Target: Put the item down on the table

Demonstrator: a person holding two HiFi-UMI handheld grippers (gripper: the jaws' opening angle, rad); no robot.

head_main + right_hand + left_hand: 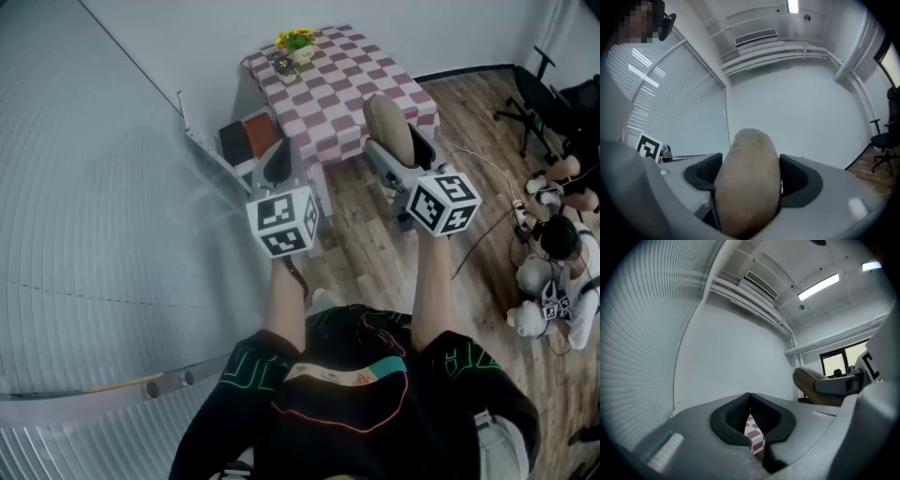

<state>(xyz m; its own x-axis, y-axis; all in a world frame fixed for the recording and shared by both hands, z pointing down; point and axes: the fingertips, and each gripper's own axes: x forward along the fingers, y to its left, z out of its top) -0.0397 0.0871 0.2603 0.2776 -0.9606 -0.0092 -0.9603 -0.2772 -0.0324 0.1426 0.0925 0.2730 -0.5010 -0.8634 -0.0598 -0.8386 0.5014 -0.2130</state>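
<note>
Not yet set down: the right gripper point(750, 174) has its fingers spread wide around the brown item point(747, 192), aloft near the table point(342, 80), while the left gripper point(750, 417) has its fingers closed together, empty.

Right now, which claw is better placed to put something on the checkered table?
The right claw: it grips the brown oval item. The left claw is shut with nothing in it.

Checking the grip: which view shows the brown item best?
Right gripper view: the brown item sits large between both pads. Head view shows it small from above; left gripper view catches part of it at the right.
</note>
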